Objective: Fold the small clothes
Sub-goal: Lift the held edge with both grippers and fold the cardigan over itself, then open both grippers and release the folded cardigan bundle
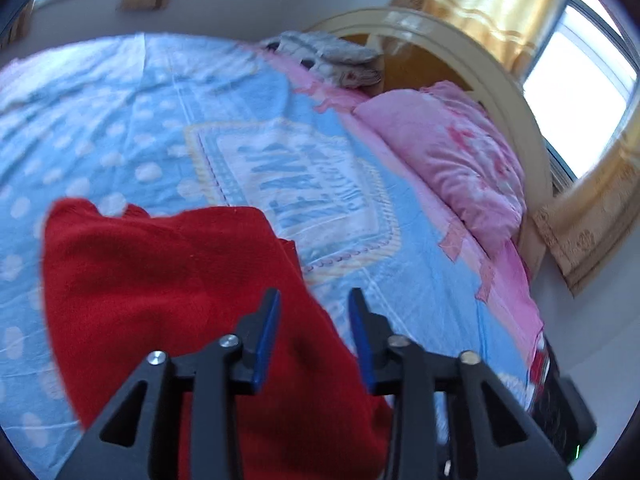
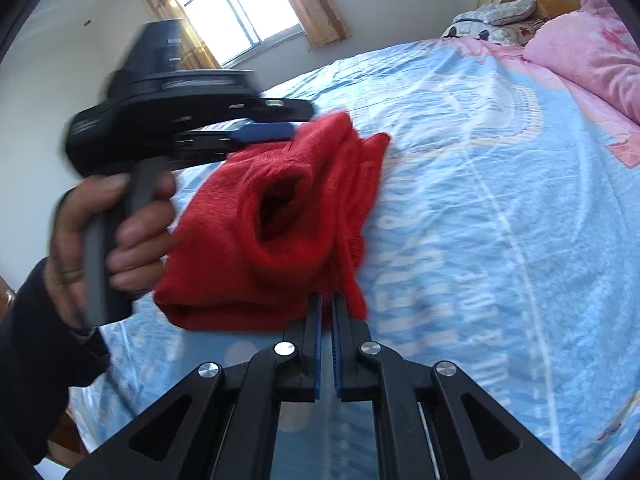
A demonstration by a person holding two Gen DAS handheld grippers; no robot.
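On the bed, at 9 o'clock, the red sweater hangs from the clamped right tool; the left tool stands apart, so the fold may slump.

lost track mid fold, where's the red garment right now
The red garment is on the blue bedsheet, pinched at its near edge by the right gripper.

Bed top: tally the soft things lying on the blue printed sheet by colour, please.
Red knitted garment: 1
Pink fluffy quilt: 1
Grey patterned folded bundle by the headboard: 1
Total: 3
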